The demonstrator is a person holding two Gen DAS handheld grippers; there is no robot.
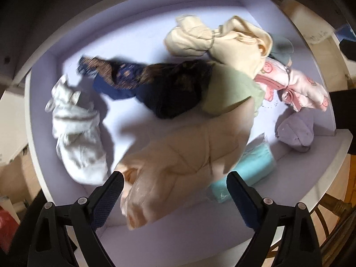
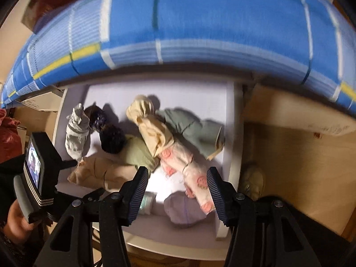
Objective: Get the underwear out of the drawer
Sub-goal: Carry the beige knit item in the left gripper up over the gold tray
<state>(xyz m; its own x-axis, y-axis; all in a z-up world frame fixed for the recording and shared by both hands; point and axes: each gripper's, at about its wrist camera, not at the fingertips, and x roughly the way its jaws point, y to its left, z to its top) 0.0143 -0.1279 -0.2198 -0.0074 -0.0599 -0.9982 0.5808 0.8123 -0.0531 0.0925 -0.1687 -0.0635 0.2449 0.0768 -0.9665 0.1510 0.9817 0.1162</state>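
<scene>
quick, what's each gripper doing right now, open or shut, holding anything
Left gripper: open, fingers either side of the peach garment, not closed on it.
Right gripper: open, holding nothing, above the drawer.

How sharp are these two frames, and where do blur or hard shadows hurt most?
Left wrist view: the peach garment and the dark patterned piece are smeared; the white garment casts a hard shadow. Right wrist view: the blue plaid bedding is streaked, the drawer contents sharper.

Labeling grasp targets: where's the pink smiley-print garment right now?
In the drawer, right side in both views: the pink smiley-print garment lies between the cream garment and the lilac bundle, just ahead of the open right claw.
</scene>
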